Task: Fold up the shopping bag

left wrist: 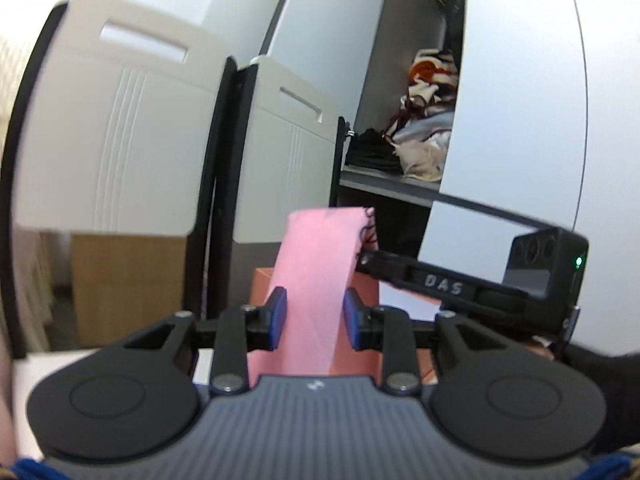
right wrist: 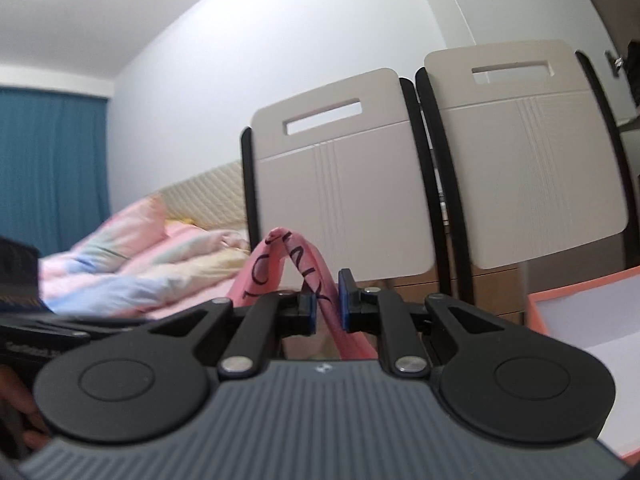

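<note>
Shopping bag (left wrist: 320, 280): soft, light, limp fabric, best taken by its edges. It is pinched in the nearly closed right gripper (right wrist: 327, 304) and flanked by the part-open left gripper (left wrist: 315, 318).

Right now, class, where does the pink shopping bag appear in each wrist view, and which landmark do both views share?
Left wrist view: pink shopping bag, a broad band low in the centre, between the blue pads.
Right wrist view: pink shopping bag, a narrow folded peak at lower centre, with black lettering.
Shared landmark: the two white chair backs.
</note>
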Tool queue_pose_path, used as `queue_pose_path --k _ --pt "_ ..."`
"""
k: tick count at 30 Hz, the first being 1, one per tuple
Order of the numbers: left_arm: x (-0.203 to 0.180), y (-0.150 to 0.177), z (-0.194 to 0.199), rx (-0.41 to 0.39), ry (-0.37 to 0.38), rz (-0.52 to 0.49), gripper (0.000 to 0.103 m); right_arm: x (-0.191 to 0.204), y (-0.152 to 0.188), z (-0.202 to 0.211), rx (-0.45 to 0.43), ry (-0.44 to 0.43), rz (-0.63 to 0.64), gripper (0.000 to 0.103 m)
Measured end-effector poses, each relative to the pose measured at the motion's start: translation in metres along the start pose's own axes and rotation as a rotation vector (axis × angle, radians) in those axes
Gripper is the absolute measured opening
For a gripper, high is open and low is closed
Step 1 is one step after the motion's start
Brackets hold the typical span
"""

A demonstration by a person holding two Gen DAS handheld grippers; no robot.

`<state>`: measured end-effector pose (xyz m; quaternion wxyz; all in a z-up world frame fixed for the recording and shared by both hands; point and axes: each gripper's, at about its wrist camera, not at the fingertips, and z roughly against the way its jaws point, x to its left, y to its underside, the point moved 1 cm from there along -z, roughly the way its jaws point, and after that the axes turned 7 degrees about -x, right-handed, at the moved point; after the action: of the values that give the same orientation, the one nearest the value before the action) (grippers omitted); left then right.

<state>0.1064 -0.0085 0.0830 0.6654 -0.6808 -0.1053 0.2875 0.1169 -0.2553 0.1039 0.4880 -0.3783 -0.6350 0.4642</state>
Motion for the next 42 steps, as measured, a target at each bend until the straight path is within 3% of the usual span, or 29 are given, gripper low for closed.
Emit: queue_pose_path --k 8,11,15,18,22,26,34,39,42 --pt "0.018 0.011 -0.009 0.043 0.046 0.19 0.032 -0.016 -0.012 0.0 -0.01 -0.146 -0.051 0.014" --pt "0.02 0.015 -0.011 0.046 0.049 0.2 0.032 -0.028 -0.012 -0.006 -0.004 -0.214 -0.084 0.014" --pt "0.02 0.02 -0.005 0.044 0.093 0.16 0.032 -0.051 -0.003 -0.011 0.004 -0.298 -0.236 0.014" --pt "0.025 0.021 0.0 0.017 0.149 0.168 0.032 -0.068 0.001 -0.012 -0.001 -0.338 -0.361 0.014" --pt "0.033 0.022 0.006 -0.033 0.165 0.192 0.032 -0.082 0.005 -0.011 -0.001 -0.39 -0.475 0.014" --pt "0.037 0.022 0.009 -0.062 0.185 0.208 0.039 -0.084 0.009 -0.006 0.002 -0.435 -0.527 0.014" --pt "0.022 0.021 0.002 -0.041 0.214 0.169 0.052 -0.077 0.008 0.0 0.004 -0.517 -0.62 0.014" --pt "0.019 0.021 0.003 -0.039 0.271 0.178 0.067 -0.076 0.011 -0.001 0.017 -0.615 -0.714 0.014" --pt "0.015 0.023 -0.001 -0.009 0.32 0.182 0.071 -0.073 0.012 -0.002 0.035 -0.696 -0.749 0.014"
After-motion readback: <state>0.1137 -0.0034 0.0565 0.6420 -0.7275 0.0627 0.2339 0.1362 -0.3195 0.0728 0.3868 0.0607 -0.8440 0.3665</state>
